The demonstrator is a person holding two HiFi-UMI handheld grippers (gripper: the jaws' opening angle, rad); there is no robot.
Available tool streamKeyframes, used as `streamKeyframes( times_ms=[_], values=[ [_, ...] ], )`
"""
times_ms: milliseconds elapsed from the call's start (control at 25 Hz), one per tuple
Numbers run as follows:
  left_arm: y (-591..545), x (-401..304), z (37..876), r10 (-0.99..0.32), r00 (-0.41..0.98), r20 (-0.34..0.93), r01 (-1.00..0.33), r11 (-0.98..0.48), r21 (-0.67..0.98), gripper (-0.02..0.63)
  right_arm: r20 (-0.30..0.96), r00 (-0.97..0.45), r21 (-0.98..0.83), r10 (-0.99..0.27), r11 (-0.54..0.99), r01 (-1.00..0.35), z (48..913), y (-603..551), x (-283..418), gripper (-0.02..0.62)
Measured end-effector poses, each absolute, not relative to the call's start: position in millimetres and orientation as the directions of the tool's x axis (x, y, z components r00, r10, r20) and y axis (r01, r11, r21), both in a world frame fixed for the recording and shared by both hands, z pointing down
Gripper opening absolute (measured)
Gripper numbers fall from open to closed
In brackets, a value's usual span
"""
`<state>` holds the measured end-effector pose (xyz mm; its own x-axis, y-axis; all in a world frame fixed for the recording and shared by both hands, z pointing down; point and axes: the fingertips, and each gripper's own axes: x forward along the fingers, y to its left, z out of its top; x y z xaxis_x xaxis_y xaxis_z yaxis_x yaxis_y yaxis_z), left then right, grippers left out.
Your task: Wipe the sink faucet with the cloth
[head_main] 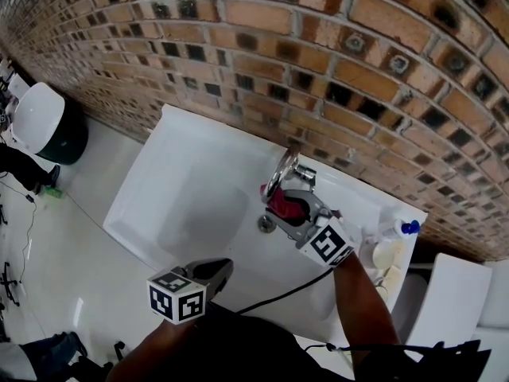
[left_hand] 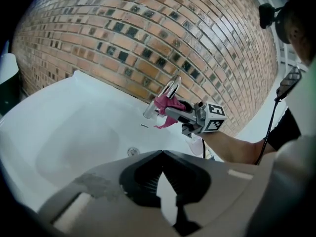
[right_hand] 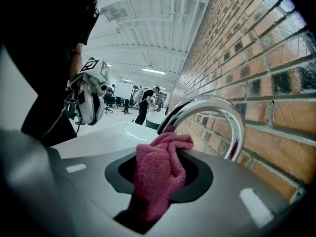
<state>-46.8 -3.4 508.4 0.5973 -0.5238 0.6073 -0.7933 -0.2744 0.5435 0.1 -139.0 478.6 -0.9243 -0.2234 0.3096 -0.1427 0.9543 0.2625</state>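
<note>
Faucet (right_hand: 220,113): chrome arch at the back edge of the sink (head_main: 183,146).
Cloth (right_hand: 157,179): pink, clamped by the fingers of the right gripper (head_main: 283,204), at the spout.
Left gripper (head_main: 220,269): fingers together, empty, near the front edge.
Risk: the bunched cloth may snag and pull free.

The faucet (right_hand: 212,102), right of centre in the right gripper view, is polished metal, mirror-bright. The cloth (right_hand: 157,177) below it is pink, nappy and matt. The sink (head_main: 187,189) is smooth, glossy white, ceramic by its look. The brick wall (head_main: 358,46) across the top of the head view is rough and matt. The left tongs (left_hand: 162,154) are matt grey plastic, scuffed at lower left.
</note>
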Motion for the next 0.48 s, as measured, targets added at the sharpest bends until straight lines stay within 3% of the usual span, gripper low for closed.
streamKeyframes(
  times_ms=[160,280,480],
  values=[
    [-4.9,-40.2,508.8,-0.513,0.606,0.608,-0.789,-0.288,0.543,0.003,0.381,-0.913,0.234,-0.144,0.971,-0.055,497.8,-113.6,-1.4,0.117],
    [-7.6,-36.2,509.9,-0.506,0.611,0.609,-0.786,-0.295,0.543,0.003,0.360,-0.926,0.176,-0.116,0.983,-0.055,495.5,-100.1,3.2,0.117],
    [-16.6,-34.1,510.6,-0.511,0.610,0.606,-0.786,-0.290,0.546,0.003,0.109,-0.981,-0.010,-0.159,0.987,-0.161,442.5,-110.3,29.5,0.123]
  ],
)
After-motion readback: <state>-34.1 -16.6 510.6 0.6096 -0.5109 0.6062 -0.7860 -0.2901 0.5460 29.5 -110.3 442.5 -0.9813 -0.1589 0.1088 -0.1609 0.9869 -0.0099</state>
